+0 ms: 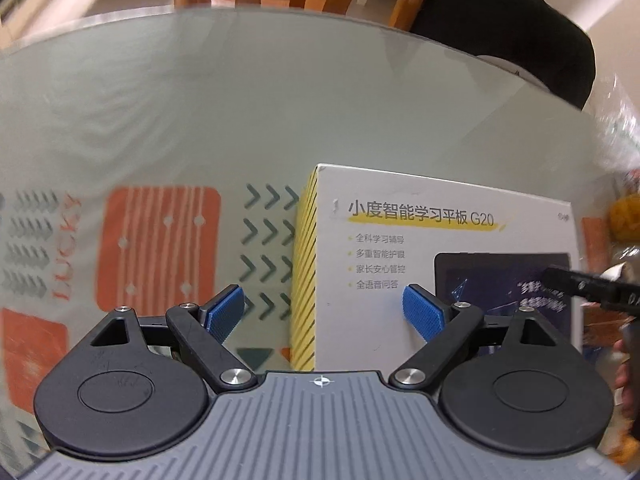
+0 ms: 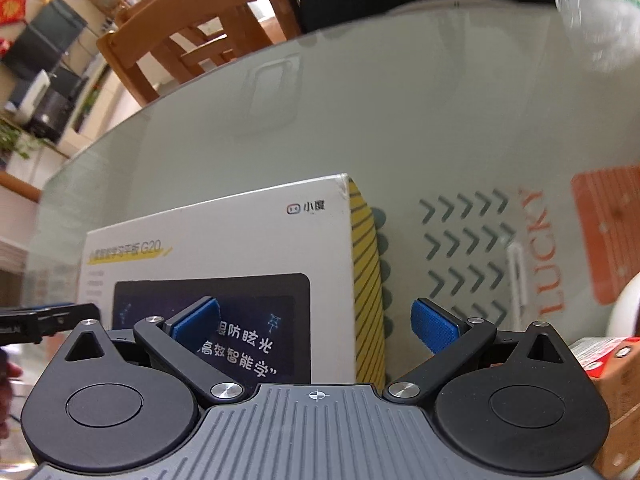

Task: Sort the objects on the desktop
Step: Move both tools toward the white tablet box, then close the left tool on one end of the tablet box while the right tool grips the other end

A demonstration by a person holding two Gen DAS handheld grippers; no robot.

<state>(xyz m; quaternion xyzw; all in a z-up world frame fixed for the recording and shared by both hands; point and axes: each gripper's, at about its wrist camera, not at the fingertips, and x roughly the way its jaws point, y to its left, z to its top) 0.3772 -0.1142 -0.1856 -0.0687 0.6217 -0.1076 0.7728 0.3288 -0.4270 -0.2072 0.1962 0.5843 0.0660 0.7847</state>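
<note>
A white tablet box (image 1: pixel 432 248) with yellow striped sides lies flat on the glass table. My left gripper (image 1: pixel 324 316) is open, its fingers straddling the box's left edge, the right pad (image 1: pixel 424 316) over the lid. In the right wrist view the same box (image 2: pixel 224 248) lies front left. My right gripper (image 2: pixel 316 326) is open, straddling the box's right edge, with the left pad (image 2: pixel 196 320) over the tablet picture. The other gripper's black tip shows at each view's side, on the right in the left wrist view (image 1: pixel 592 288) and on the left in the right wrist view (image 2: pixel 44 318).
The glass table (image 1: pixel 240 112) covers a cloth with orange blocks and chevrons. Wooden chairs (image 2: pixel 192 40) stand at the far edge. A red and cardboard box (image 2: pixel 612 368) and a white round object (image 2: pixel 628 308) sit at right. A crinkled plastic bag (image 2: pixel 600 8) is at far right.
</note>
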